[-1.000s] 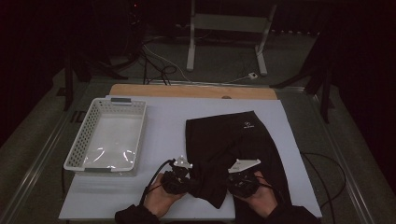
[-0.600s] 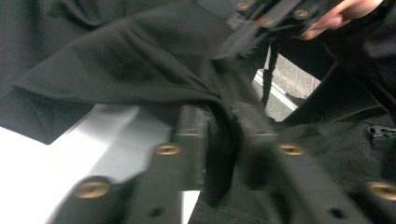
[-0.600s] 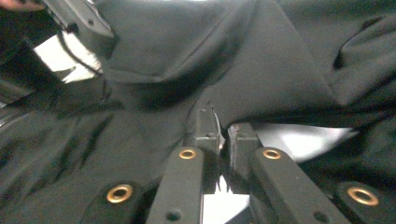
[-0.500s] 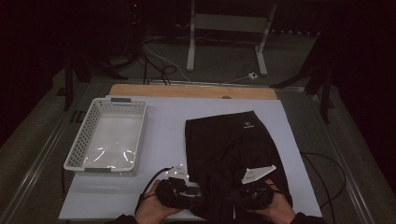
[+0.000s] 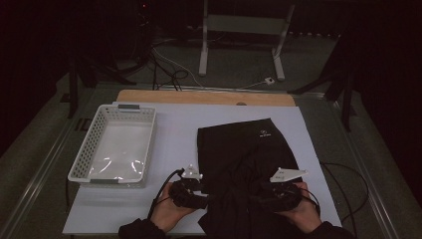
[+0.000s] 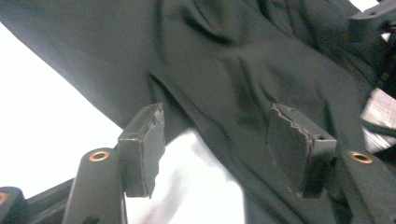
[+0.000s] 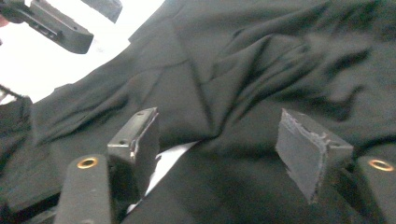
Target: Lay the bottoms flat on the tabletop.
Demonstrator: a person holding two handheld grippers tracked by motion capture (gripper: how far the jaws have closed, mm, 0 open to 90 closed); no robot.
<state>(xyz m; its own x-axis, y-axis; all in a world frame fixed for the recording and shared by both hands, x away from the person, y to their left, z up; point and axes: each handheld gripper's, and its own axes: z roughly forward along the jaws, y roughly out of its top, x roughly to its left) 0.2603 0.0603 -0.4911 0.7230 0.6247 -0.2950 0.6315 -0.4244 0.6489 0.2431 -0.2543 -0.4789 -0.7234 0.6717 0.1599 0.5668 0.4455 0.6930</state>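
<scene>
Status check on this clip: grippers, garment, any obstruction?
Left gripper and right gripper jaws just opening, nothing clamped. Black garment flat on the table. Basket off left, clear.

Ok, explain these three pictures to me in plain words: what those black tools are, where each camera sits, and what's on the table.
A person sits at a table and holds a hand tool in each hand: the left claw and the right claw, each with two black jaws that pinch things.

The high view comes from a fixed camera above the table, with the hands entering from the bottom. The other two pictures come from cameras riding on each claw, looking out between its own jaws.

On the white tabletop lie a black garment, rumpled at its near end, and an empty white basket to its left.

Nothing is held. Both claws have just been opening; their jaws stand apart over the cloth without pinching it.
</scene>
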